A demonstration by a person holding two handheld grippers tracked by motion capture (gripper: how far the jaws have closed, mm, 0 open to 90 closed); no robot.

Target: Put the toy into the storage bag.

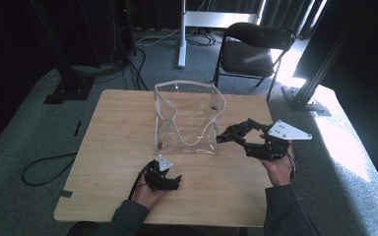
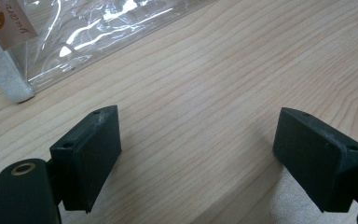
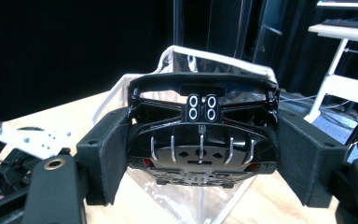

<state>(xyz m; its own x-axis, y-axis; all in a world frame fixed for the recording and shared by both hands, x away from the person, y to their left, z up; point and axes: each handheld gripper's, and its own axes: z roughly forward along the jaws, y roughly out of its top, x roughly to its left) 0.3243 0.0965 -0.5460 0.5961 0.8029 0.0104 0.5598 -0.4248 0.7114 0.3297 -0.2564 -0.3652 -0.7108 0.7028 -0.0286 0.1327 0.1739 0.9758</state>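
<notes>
We note right tool gripping black toy car, raised beside clear bag; car not yet bagged; left tool open, empty, on counter

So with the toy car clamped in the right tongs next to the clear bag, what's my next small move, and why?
Probably carry the black toy car up and over the open top of the clear bag. The right tongs hold it beside the bag's right wall, not above the opening, and the bag stands upright. The left tongs rest open on the table, short of the bag.
</notes>
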